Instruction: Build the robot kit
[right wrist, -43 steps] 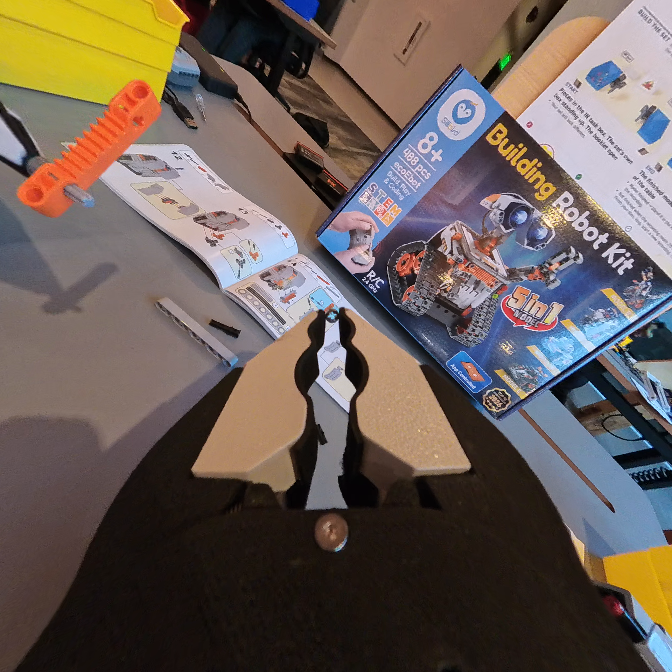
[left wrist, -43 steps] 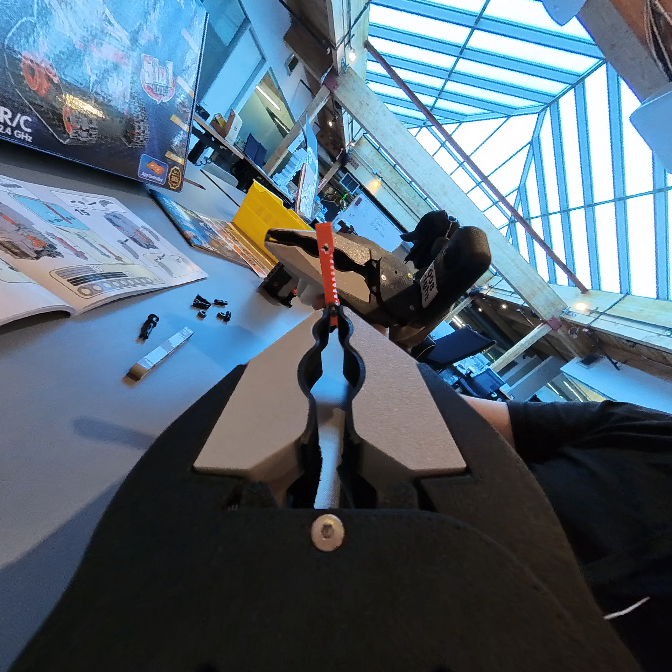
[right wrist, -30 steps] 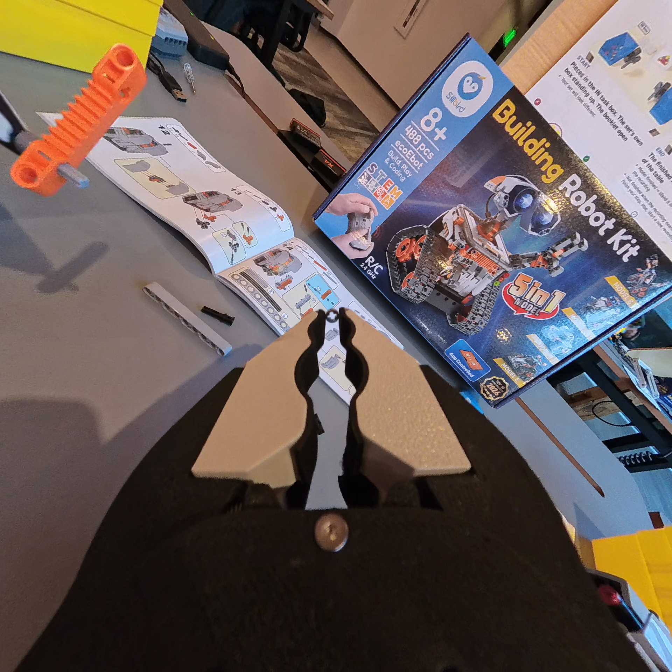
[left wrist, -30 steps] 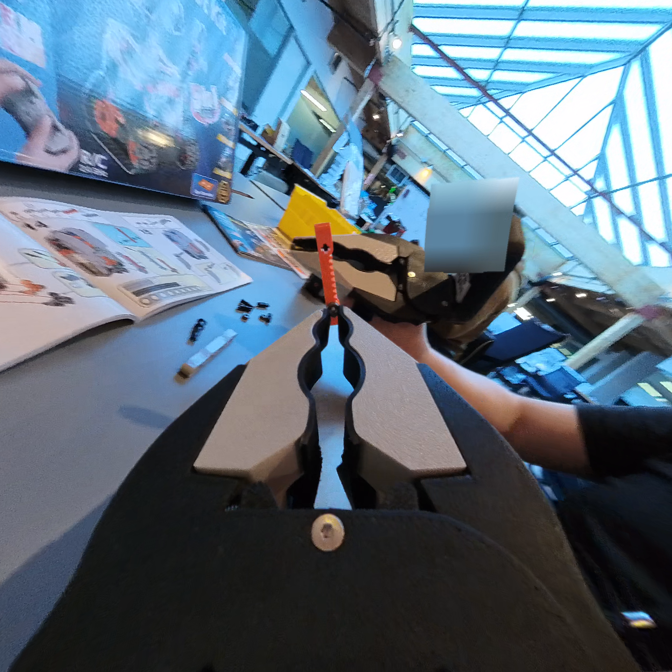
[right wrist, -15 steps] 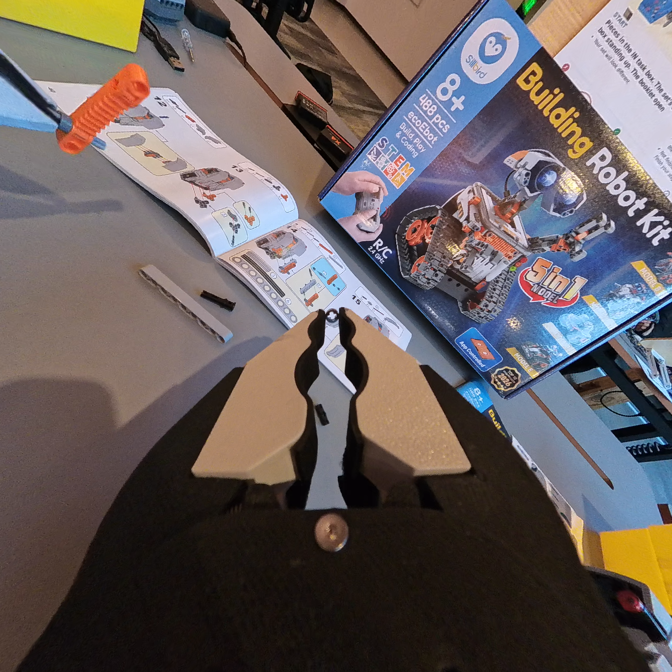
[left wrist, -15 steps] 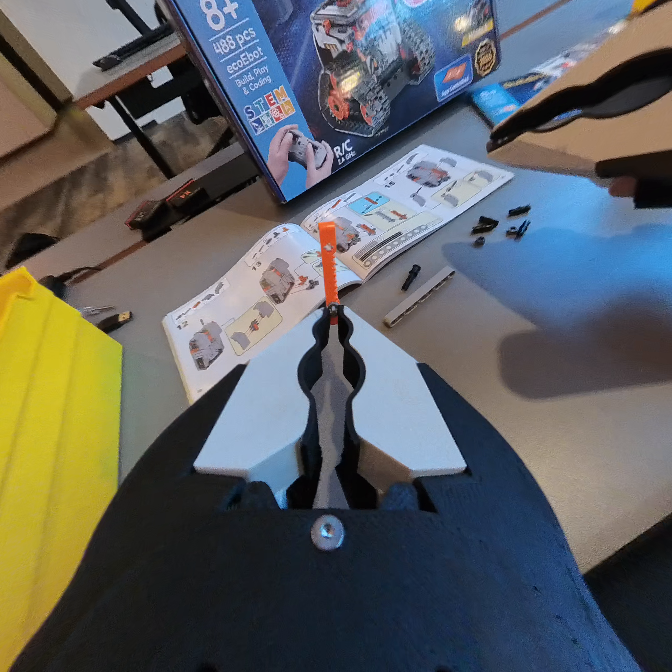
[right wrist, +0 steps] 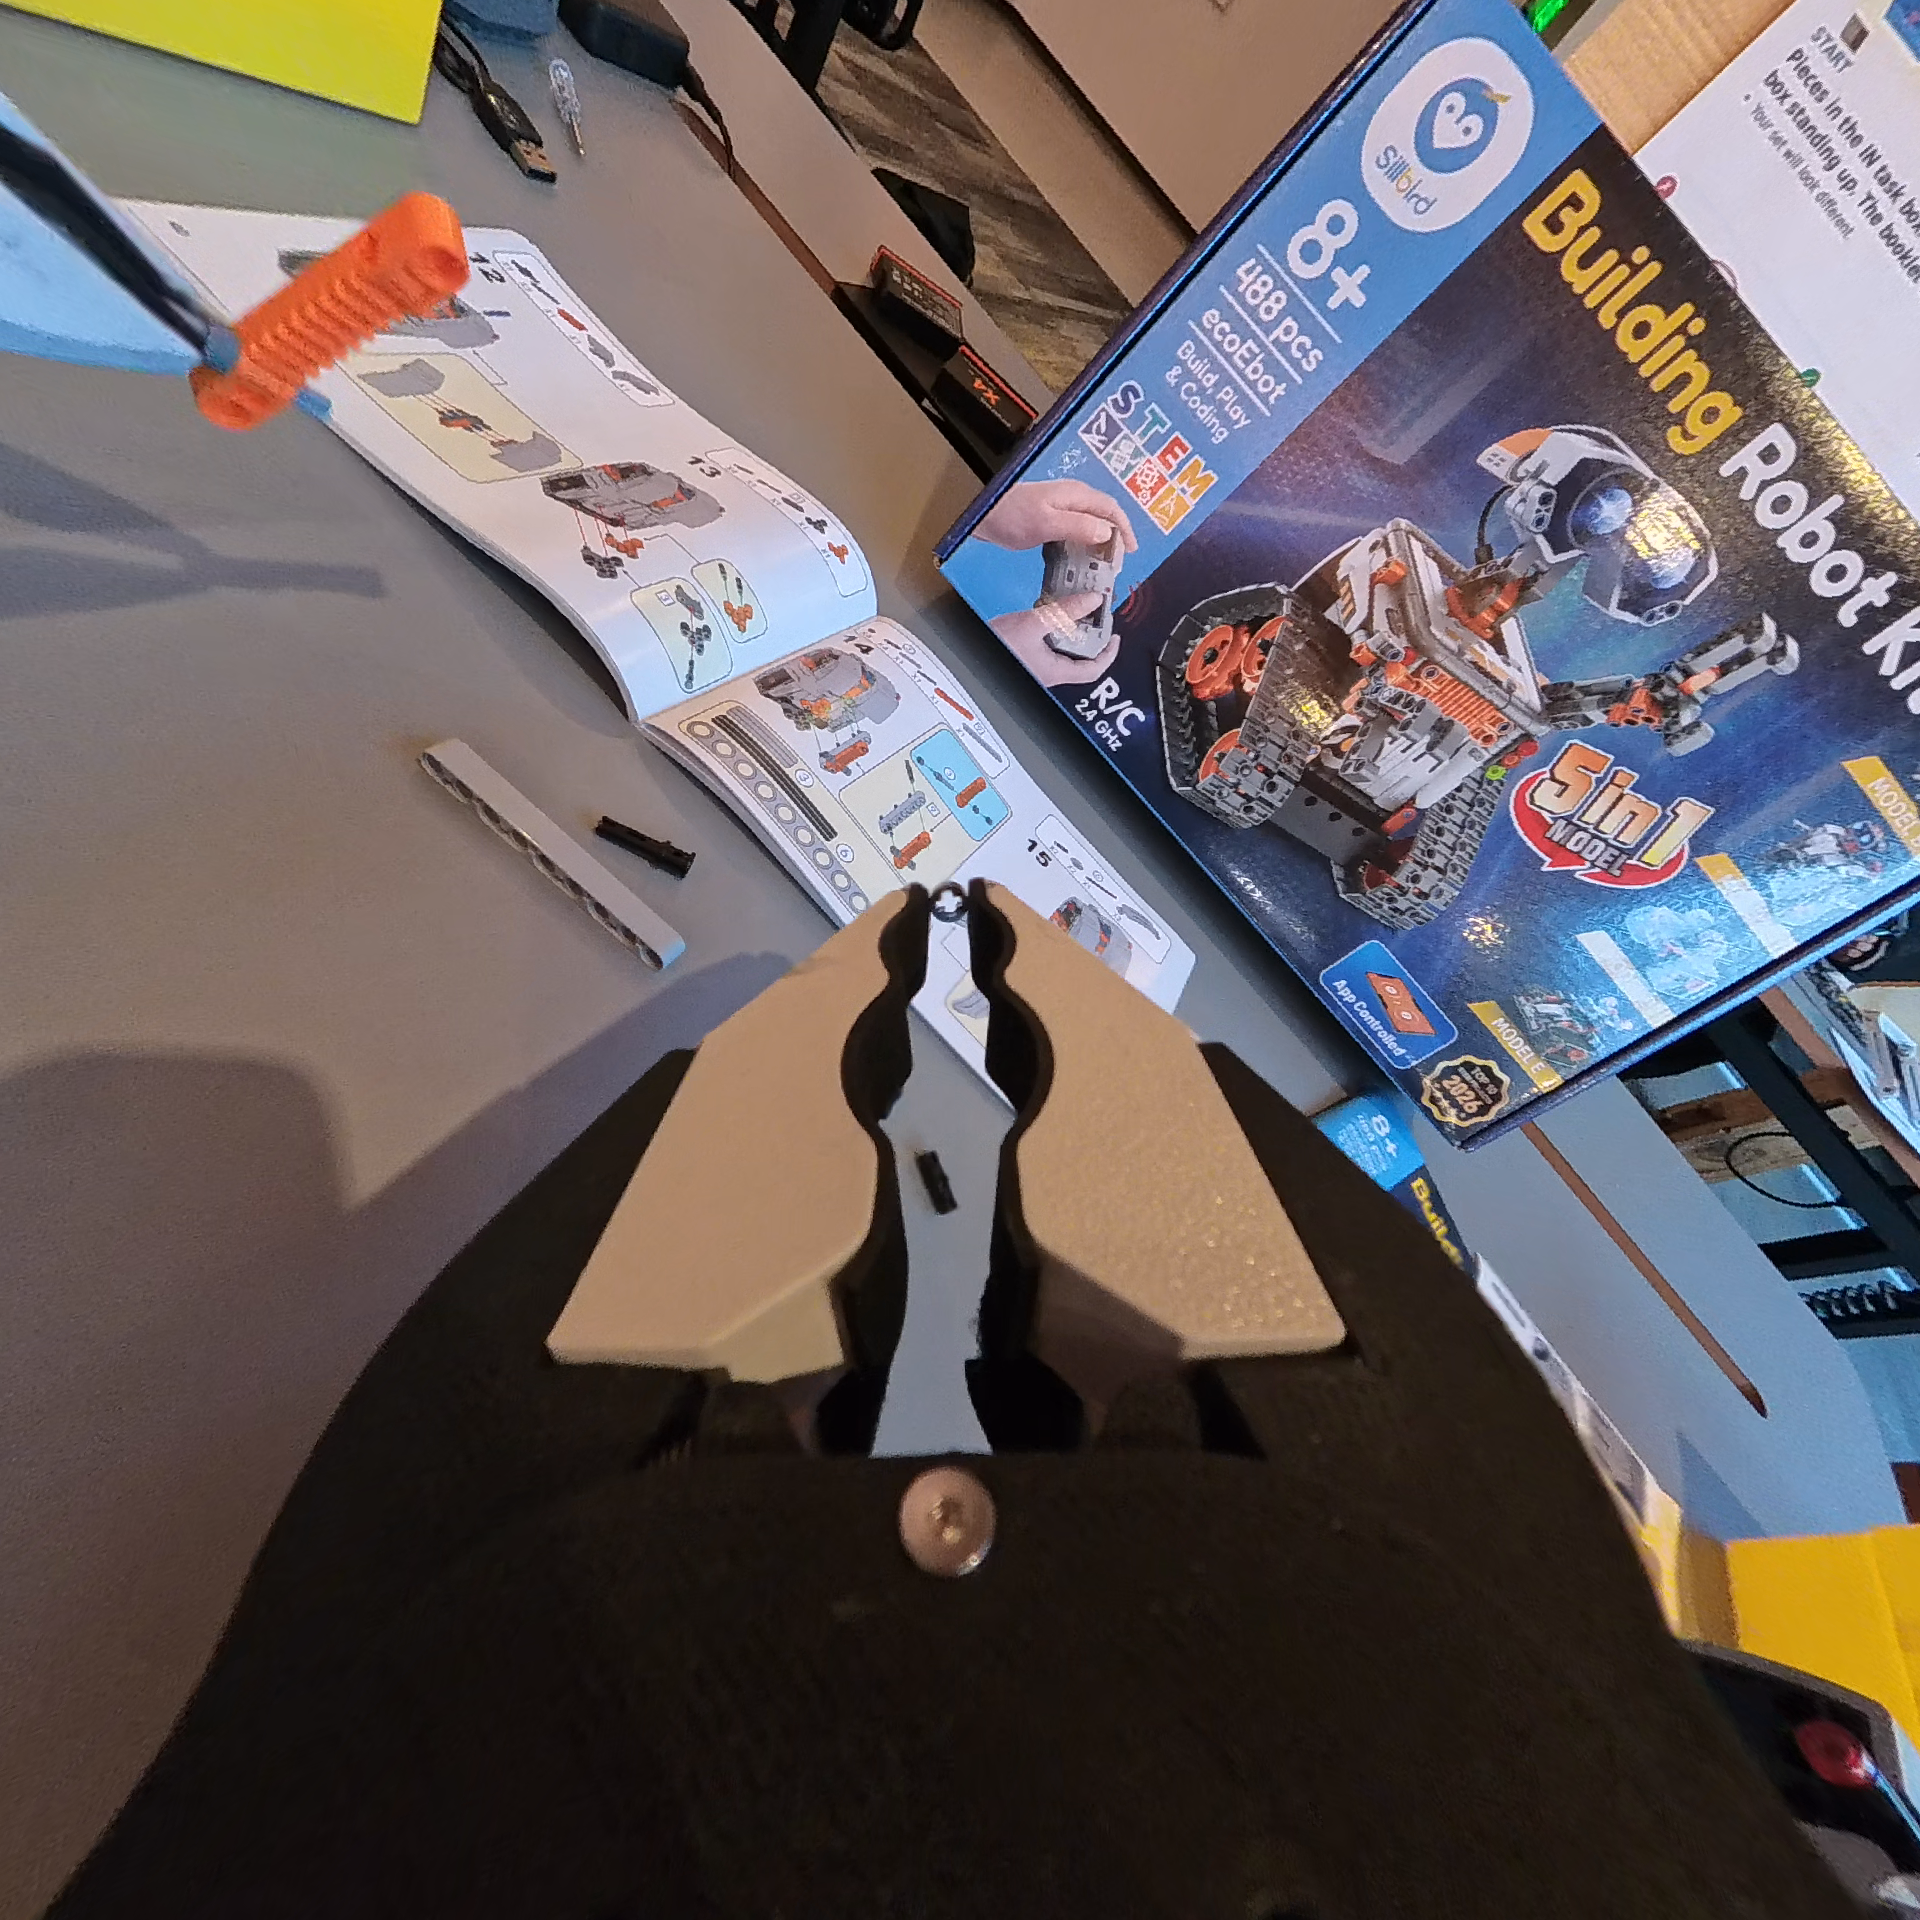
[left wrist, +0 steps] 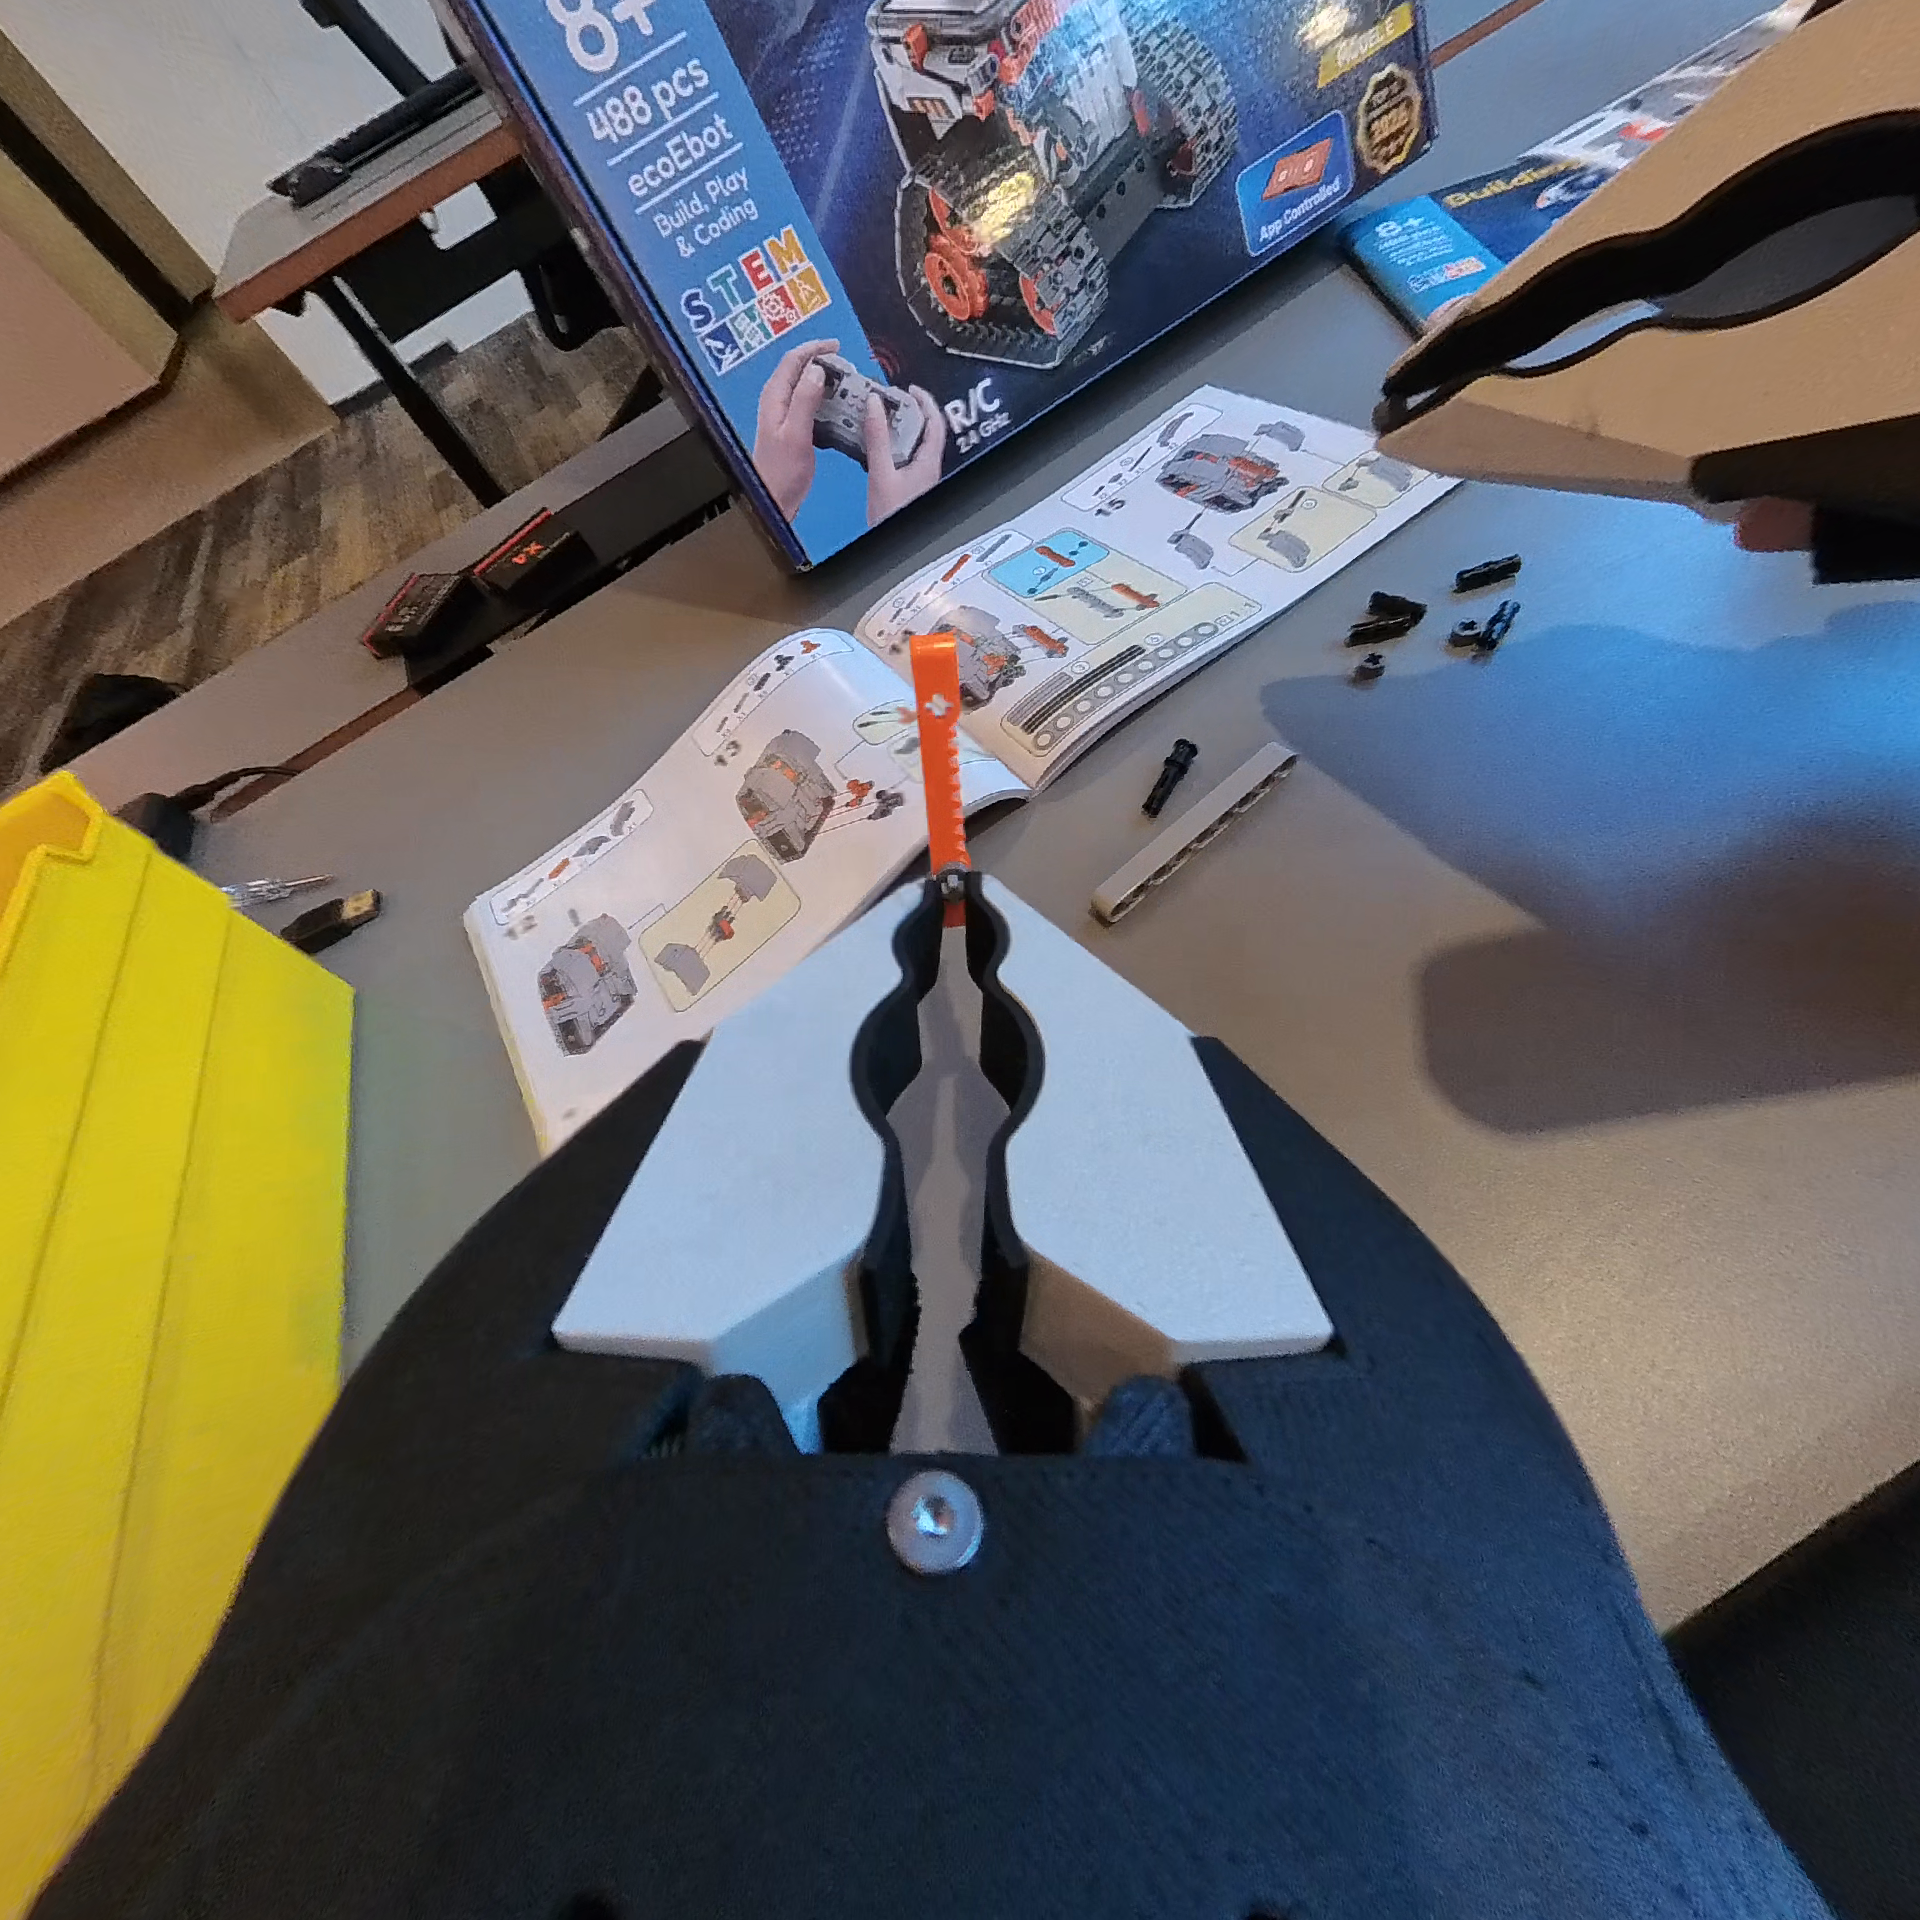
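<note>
My left gripper point(left wrist: 951, 891) is shut on the lower end of an orange toothed rack point(left wrist: 940, 758) and holds it upright in the air above an open instruction booklet point(left wrist: 665, 894). The right wrist view shows the rack point(right wrist: 332, 307) at upper left, with a grey pin through its gripped end. My right gripper point(right wrist: 948, 896) is shut on a small black ring-shaped piece point(right wrist: 948, 900) above the booklet's near page point(right wrist: 790, 727). It also shows at upper right in the left wrist view point(left wrist: 1397, 416). A grey holed beam point(left wrist: 1195, 831) and a black pin point(left wrist: 1169, 774) lie on the grey table point(left wrist: 1455, 1299).
A blue robot-kit box point(right wrist: 1455, 623) stands behind the booklet. A yellow bin point(left wrist: 135, 1195) is at the left. Several small black connectors point(left wrist: 1434, 618) lie on the table under my right gripper. A USB plug point(left wrist: 332, 920) lies near the bin. Another yellow bin point(right wrist: 1818, 1621) is at lower right. My hands' fingertips stand some 15 centimetres from each other. To reach the USB plug point(left wrist: 332, 920) in a straight line is about 30 centimetres for my left fingers, about 40 centimetres for my right. Look for it in the right wrist view point(right wrist: 520, 139) too.
My left gripper has swung from pointing up towards the glass roof down to the table and booklet, still holding the orange rack. My right gripper stays shut and has shifted slightly.
</note>
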The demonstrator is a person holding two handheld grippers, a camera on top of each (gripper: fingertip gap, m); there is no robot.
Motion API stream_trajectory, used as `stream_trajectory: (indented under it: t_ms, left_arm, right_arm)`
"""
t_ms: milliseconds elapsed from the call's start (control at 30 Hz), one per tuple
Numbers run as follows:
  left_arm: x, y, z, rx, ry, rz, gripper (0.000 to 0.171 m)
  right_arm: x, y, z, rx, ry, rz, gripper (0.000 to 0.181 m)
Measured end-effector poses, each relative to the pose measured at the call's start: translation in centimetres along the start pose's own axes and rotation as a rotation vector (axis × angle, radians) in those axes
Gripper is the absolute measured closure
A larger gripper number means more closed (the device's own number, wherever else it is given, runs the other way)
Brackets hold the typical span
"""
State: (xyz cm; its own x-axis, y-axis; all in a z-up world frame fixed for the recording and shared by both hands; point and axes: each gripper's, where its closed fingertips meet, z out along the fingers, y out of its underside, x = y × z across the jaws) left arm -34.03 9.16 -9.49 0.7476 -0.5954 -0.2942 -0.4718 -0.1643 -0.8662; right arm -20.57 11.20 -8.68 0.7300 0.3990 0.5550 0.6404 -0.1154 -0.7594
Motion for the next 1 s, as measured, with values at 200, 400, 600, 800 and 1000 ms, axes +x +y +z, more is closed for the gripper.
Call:
stream_trajectory:
  t_ms: [200,400,600,800,1000]
  left_arm:
    - [3.2,-2.7,-2.4,0.224,0.592,-0.466,0.171]
    - [4.6,-5.3,-6.5,0.374,1.074,-0.719,0.171]
    - [5.4,-5.9,-8.0,0.390,1.241,-0.761,0.171]
    - [5.2,-6.0,-8.4,0.402,1.280,-0.785,0.171]
    - [5.6,-6.1,-8.7,0.394,1.317,-0.783,0.171]
  right_arm:
    - [-5.1,-5.4,-3.7,0.350,-0.489,0.288,0.177]
    - [-5.5,-8.6,-8.2,0.594,-0.772,0.462,0.176]
    - [-6.3,-9.4,-9.6,0.651,-0.897,0.488,0.176]
    - [-7.0,-9.8,-10.0,0.672,-0.915,0.459,0.176]
    - [-7.5,-9.9,-10.0,0.674,-0.923,0.438,0.176]
